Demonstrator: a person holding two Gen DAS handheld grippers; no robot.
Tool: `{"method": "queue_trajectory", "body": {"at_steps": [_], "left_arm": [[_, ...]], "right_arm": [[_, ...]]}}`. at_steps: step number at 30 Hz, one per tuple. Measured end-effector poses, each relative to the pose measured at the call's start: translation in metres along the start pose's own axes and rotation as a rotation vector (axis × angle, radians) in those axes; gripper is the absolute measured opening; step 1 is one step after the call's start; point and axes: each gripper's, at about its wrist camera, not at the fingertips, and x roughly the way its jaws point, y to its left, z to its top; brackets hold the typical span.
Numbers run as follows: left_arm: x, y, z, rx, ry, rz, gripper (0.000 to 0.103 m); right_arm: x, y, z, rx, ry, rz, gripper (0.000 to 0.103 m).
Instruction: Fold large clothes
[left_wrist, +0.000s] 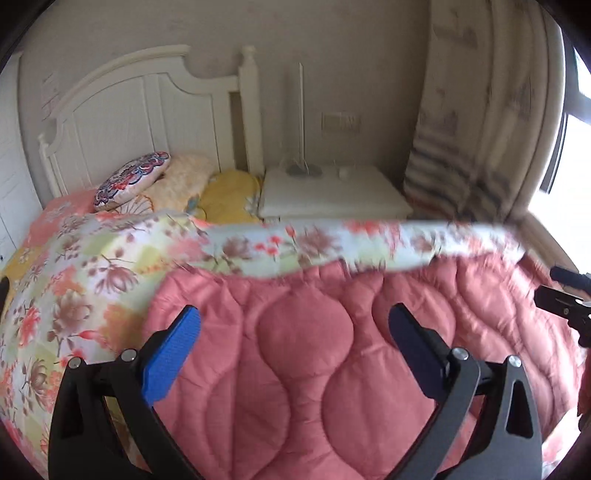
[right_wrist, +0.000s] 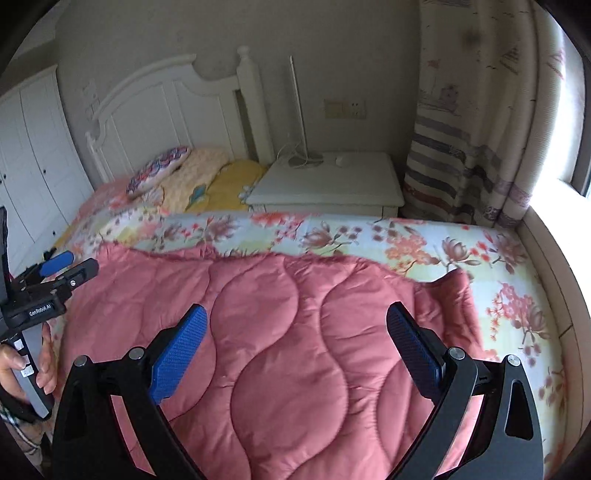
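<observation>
The quilt (right_wrist: 288, 332), pink quilted side up with its floral face along the upper edge, fills mid-frame beneath the left gripper (left_wrist: 293, 354) and right gripper (right_wrist: 295, 354), both spread apart and empty.

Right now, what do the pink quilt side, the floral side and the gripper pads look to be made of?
Pink side: soft padded fabric with a slight sheen, stitched in wavy puffy channels; fibre unclear. Floral side: matte printed woven cloth, probably cotton-like. Pads on the left gripper: blue, finely ribbed, matte, likely rubber or plastic.
</observation>
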Motion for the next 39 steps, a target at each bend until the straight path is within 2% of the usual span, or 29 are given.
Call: {"method": "queue_trajectory", "body": {"at_steps": [5, 7, 9, 12, 20, 35, 37, 39], "left_arm": [[0.03, -0.026, -0.009, 0.107, 0.045, 0.024, 0.101], [0.047, -0.03, -0.008, 0.147, 0.087, 0.045, 0.101], [0.065, -0.03, -0.016, 0.138, 0.114, 0.017, 0.101], [0.081, -0.021, -0.026, 0.064, 0.092, -0.019, 0.101], [0.093, -0.015, -0.025, 0.031, 0.139, -0.058, 0.101], [0.098, -0.016, -0.026, 0.035, 0.167, -0.05, 0.101], [0.097, -0.016, -0.027, 0.038, 0.165, -0.044, 0.101], [0.096, -0.016, -0.027, 0.038, 0.162, -0.04, 0.101]], "right_arm": [[0.05, 0.025, -0.012, -0.08, 0.095, -0.046, 0.094], [0.07, 0.029, -0.016, -0.127, 0.137, -0.077, 0.095], [0.087, 0.027, -0.025, -0.151, 0.134, -0.086, 0.098], [0.098, 0.016, -0.029, -0.104, 0.119, -0.033, 0.099], [0.105, 0.011, -0.028, -0.072, 0.132, -0.004, 0.099], [0.107, 0.01, -0.025, -0.06, 0.148, 0.013, 0.099], [0.101, 0.006, -0.02, -0.05, 0.176, 0.03, 0.099], [0.077, 0.004, -0.014, -0.04, 0.169, 0.0, 0.098]]}}
